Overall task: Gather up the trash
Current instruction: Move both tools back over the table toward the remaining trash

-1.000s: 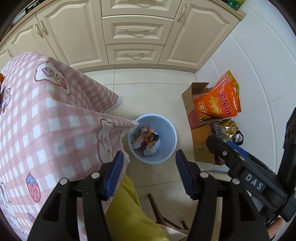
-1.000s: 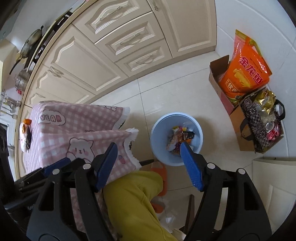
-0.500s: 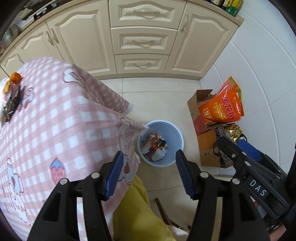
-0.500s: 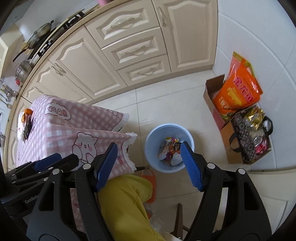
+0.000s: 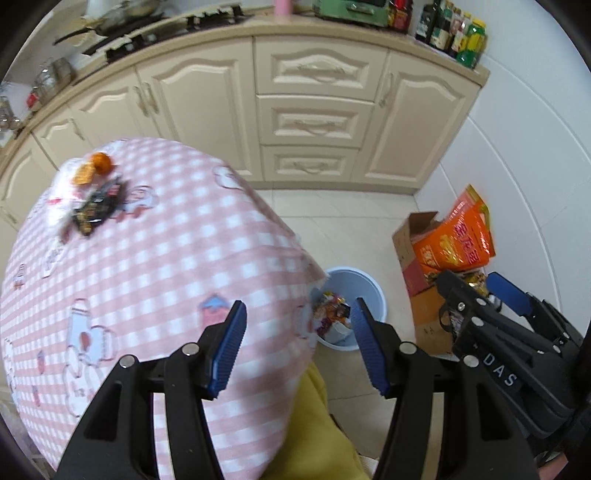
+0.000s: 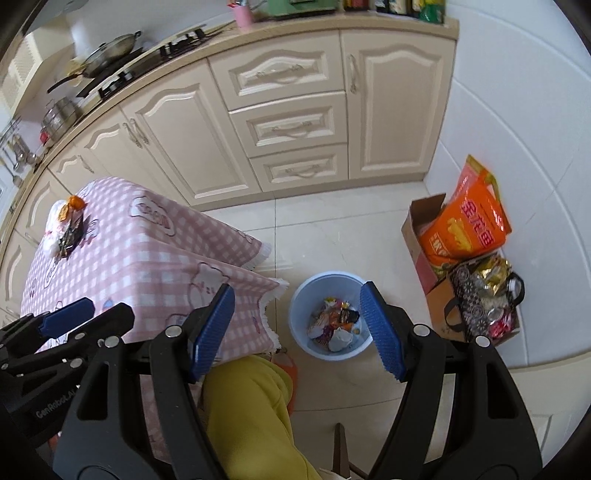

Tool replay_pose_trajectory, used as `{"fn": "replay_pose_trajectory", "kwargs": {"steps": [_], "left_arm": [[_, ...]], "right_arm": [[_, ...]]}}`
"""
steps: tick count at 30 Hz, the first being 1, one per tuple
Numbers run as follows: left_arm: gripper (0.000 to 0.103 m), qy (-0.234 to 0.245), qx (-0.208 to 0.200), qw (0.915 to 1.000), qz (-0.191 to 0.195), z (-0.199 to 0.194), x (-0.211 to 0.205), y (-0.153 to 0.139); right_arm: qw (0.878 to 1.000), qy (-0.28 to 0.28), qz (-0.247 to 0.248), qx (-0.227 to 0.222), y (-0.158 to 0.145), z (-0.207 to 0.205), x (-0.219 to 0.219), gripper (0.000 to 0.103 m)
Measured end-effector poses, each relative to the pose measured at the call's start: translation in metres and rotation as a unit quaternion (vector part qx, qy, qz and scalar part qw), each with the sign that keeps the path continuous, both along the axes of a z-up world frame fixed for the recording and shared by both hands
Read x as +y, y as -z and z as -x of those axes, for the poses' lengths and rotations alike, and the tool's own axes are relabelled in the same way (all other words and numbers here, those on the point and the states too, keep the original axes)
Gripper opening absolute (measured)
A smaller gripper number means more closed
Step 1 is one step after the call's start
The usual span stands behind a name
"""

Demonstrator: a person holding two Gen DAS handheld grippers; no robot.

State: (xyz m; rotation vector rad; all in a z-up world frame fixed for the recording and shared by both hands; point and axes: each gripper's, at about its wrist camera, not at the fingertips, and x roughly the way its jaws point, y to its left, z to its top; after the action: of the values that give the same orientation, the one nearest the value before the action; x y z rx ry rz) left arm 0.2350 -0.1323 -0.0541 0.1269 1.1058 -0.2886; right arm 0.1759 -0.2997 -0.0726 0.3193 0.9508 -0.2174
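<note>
Now both empty: left gripper and right gripper gape above the round blue plastic bin; next, reach the dark crumpled wrappers on the pink checked tablecloth.

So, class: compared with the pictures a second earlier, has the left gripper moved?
Yes. The left gripper has risen and tilted up: the fixed cabinets slid down the view and the countertop appeared.

Beyond the gripper tips, cream cabinets run under a counter bearing a pan and bottles. Right of them, a cardboard box holds an orange bag (printed lettering), beside a black patterned bag.
</note>
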Motion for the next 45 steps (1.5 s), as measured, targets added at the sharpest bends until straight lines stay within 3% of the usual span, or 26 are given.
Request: {"fn": "replay_pose_trajectory", "kwargs": {"steps": [15, 30, 36, 45], "left_arm": [[0.058, -0.102, -0.048, 0.9936, -0.008, 0.013, 0.109, -0.026], [0.058, -0.218, -0.050, 0.9744, -0.020, -0.006, 0.238, -0.021], [0.058, -0.247, -0.047, 0.9676, -0.020, -0.027, 0.274, -0.019], [0.060, -0.263, -0.031, 0.9641, -0.012, -0.071, 0.303, -0.011]], "right_arm": [[0.994, -0.107, 0.030, -0.026, -0.030, -0.030, 0.118, 0.071], [0.976, -0.214, 0.035, -0.022, -0.037, -0.078, 0.241, 0.071], [0.971, -0.234, 0.039, -0.012, -0.033, -0.115, 0.270, 0.071], [0.973, -0.229, 0.026, 0.020, -0.014, -0.183, 0.274, 0.071]]}}
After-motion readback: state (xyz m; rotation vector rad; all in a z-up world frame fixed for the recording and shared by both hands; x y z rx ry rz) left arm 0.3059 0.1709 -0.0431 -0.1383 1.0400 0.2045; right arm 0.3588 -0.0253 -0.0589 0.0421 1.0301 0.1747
